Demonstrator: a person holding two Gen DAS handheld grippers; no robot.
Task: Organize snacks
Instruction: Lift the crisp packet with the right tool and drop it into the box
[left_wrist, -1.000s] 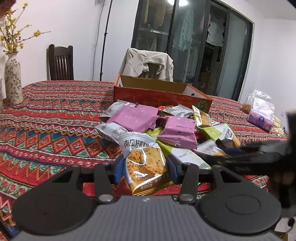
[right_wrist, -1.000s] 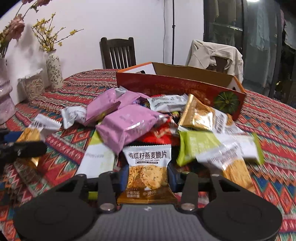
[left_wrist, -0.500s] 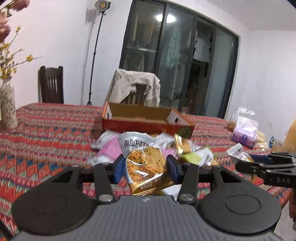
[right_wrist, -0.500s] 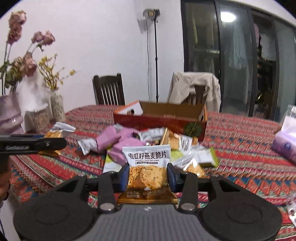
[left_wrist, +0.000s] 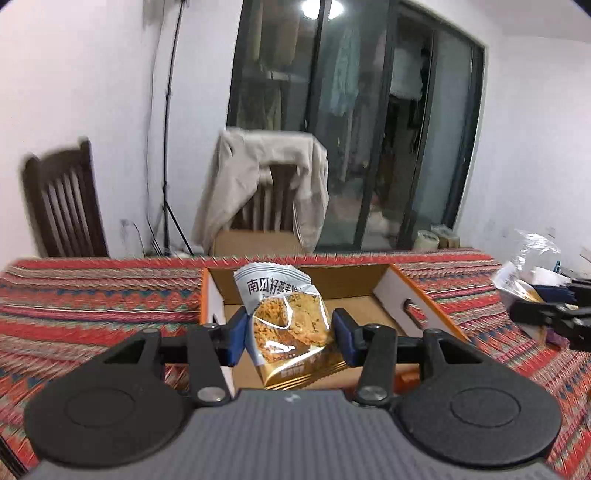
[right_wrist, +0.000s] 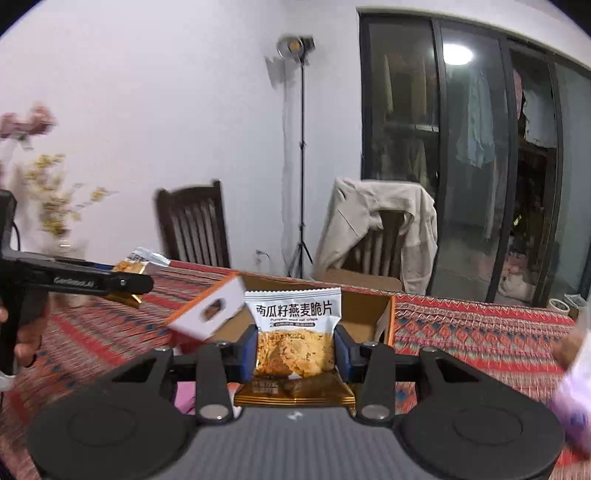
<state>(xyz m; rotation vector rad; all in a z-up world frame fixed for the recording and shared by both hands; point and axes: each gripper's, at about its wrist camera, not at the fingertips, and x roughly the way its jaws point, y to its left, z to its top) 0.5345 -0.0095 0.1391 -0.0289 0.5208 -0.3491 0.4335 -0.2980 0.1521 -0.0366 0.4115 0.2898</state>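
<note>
My left gripper (left_wrist: 290, 334) is shut on a white and gold crisp packet (left_wrist: 286, 321), held tilted above the open orange cardboard box (left_wrist: 410, 295). The box floor under it looks bare. My right gripper (right_wrist: 294, 349) is shut on a matching crisp packet (right_wrist: 295, 332), upright, just before the same box (right_wrist: 207, 314) with its white end flap up. In the left wrist view the right gripper (left_wrist: 550, 302) shows at the right edge with its packet. The left gripper (right_wrist: 122, 282) shows at the left of the right wrist view, a hand around its handle.
The box stands on a table with a red patterned cloth (left_wrist: 92, 302). Two wooden chairs (right_wrist: 192, 225) stand behind the table, one draped with a beige jacket (left_wrist: 266, 177). A vase of flowers (right_wrist: 55, 206) is at the far left, plastic bags (left_wrist: 532, 254) at the right.
Both grippers rose from the snack pile and moved forward over the box, each keeping its crisp packet. The pile has dropped out of view below.
</note>
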